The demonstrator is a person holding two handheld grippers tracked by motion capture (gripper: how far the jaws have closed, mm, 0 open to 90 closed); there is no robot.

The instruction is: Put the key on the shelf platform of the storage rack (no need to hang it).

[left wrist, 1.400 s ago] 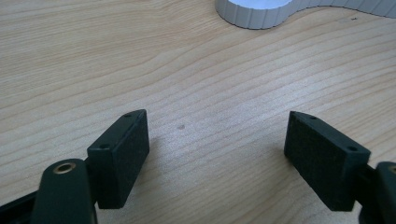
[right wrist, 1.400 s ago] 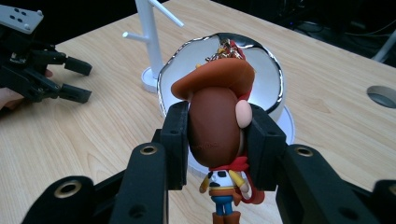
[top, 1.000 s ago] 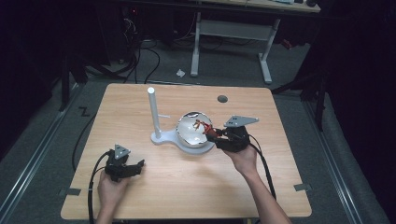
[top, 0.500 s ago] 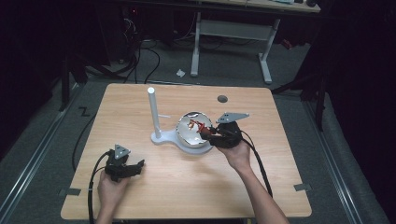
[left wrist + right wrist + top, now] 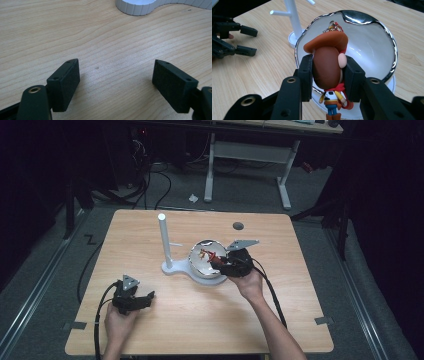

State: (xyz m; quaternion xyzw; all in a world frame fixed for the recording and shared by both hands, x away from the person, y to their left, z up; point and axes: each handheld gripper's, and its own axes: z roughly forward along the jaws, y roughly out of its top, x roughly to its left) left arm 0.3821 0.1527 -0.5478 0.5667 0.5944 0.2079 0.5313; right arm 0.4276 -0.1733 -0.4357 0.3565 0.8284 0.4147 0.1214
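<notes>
Right gripper (image 5: 327, 75), frame centre: jaws clamped on cowboy keychain figure (image 5: 329, 67) head, over bowl (image 5: 372, 52). Lower gently, release inside rim. Left gripper (image 5: 116, 82) wide open, empty.

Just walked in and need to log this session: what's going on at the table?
A person works with a gripper in each hand. The right gripper is shut on the head of a small cowboy figure keychain, holding it over a white, chrome-rimmed bowl on a white stand with a post. The left gripper rests open on the wooden table, holding nothing.
</notes>
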